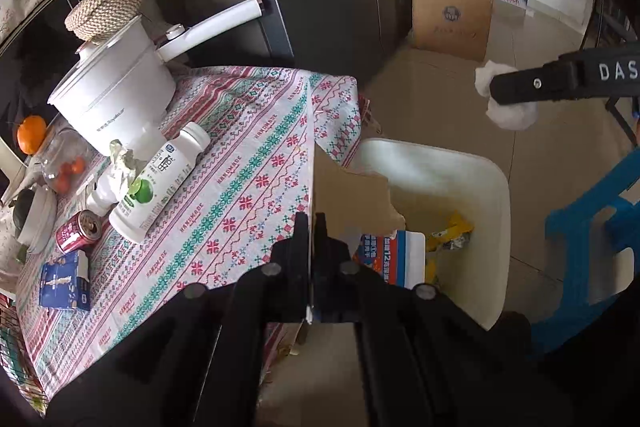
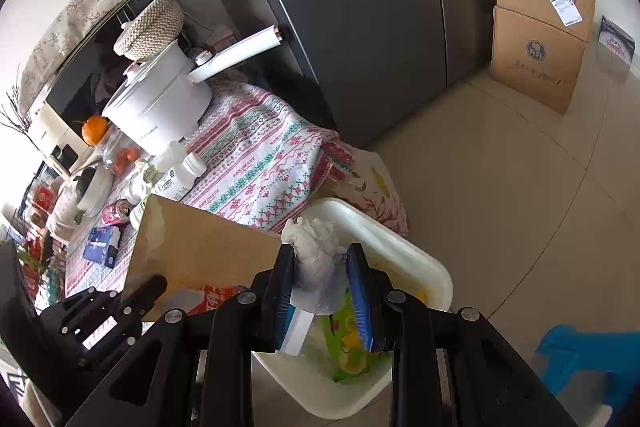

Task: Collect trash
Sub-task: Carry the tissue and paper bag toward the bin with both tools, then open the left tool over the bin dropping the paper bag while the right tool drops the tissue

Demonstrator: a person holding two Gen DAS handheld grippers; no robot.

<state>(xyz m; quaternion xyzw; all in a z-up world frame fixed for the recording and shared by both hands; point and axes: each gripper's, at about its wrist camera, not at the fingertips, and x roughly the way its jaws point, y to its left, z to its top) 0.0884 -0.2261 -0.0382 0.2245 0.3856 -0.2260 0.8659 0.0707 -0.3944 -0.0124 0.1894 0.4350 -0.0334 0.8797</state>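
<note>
Two grippers work over the cream plastic waste bin (image 1: 476, 187). The left gripper (image 1: 311, 223) pinches a torn brown cardboard sheet (image 1: 344, 199) edge-on at the bin's table side, probably ready to drop. Above the bin, the right gripper (image 2: 320, 267) clamps a crumpled white tissue wad (image 2: 316, 259). Beyond the bin, on the patterned tablecloth (image 1: 248, 147), a white plastic bottle (image 1: 160, 183) and red can (image 1: 78, 231) wait.

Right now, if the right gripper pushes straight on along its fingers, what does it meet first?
Probably the white trash bin: the right gripper, shut on the crumpled tissue, points over its opening. Depth is unclear.
</note>
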